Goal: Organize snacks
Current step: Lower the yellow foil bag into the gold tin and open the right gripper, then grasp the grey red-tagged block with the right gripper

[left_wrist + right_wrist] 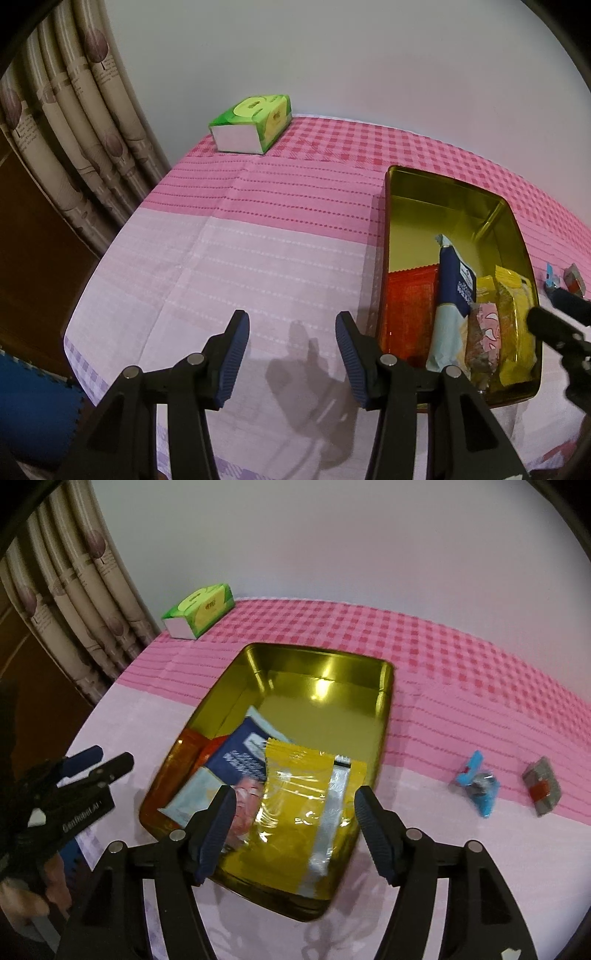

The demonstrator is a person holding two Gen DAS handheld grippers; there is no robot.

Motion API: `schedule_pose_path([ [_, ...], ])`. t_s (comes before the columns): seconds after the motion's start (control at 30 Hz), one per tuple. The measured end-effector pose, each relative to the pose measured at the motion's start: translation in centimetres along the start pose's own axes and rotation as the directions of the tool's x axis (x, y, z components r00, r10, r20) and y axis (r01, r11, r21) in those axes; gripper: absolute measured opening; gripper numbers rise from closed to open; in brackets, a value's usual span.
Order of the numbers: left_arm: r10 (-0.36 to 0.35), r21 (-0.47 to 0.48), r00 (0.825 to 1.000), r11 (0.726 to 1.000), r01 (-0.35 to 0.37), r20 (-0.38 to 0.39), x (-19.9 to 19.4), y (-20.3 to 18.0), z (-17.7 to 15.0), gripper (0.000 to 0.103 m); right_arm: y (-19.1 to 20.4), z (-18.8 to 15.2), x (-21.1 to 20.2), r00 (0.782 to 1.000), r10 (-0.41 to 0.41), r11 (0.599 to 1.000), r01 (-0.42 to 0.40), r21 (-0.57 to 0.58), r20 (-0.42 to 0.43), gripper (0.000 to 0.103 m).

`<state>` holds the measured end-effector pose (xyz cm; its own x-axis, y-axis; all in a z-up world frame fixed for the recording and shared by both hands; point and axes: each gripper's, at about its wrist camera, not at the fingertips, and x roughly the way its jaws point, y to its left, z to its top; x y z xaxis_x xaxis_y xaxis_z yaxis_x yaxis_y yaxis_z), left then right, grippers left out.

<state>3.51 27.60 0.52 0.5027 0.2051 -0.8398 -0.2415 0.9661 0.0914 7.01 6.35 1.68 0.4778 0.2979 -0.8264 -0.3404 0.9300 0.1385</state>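
A gold tin (325, 657) (406, 181) sits on the pink tablecloth and holds several snack packets: a yellow packet (295, 805) (517, 332), a dark blue packet (240, 760) (452, 280), a pink one (484, 332) and a red one (406, 306). My right gripper (293, 830) is open and empty above the tin's near end, over the yellow packet. My left gripper (291, 358) is open and empty over bare cloth left of the tin. A blue wrapped snack (476, 782) and a grey-red snack (541, 786) lie on the cloth right of the tin.
A green tissue box (251, 123) (199, 609) stands at the table's far left corner. Curtains (74, 110) hang at the left, beyond the table edge. A white wall is behind the table.
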Motion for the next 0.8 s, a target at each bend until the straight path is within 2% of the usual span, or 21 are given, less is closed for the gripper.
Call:
schedule_pose_path([
  [0.2,0.009,0.006,1.000,1.000,-0.009,-0.003,0.3,-0.1,0.0,0.050,-5.0,-0.8,-1.7,0.998,-0.064,0.998,0.064,-0.004,0.026,0.064],
  [0.5,0.046,0.037,0.999,0.998,-0.046,-0.005,0.5,-1.0,-0.5,0.050,-17.6,-2.9,-3.0,0.974,-0.227,0.974,0.227,0.009,0.009,0.064],
  [0.67,0.034,0.022,0.999,0.999,-0.034,-0.028,-0.6,-2.1,-0.7,0.050,-22.6,-3.4,-1.5,0.974,-0.227,0.974,0.226,-0.015,-0.024,0.064],
  [0.8,0.024,0.035,0.999,0.999,-0.023,-0.024,-2.4,-3.8,-0.3,0.050,-24.1,-3.3,-0.4,0.979,-0.201,0.979,0.200,-0.032,-0.026,0.062],
])
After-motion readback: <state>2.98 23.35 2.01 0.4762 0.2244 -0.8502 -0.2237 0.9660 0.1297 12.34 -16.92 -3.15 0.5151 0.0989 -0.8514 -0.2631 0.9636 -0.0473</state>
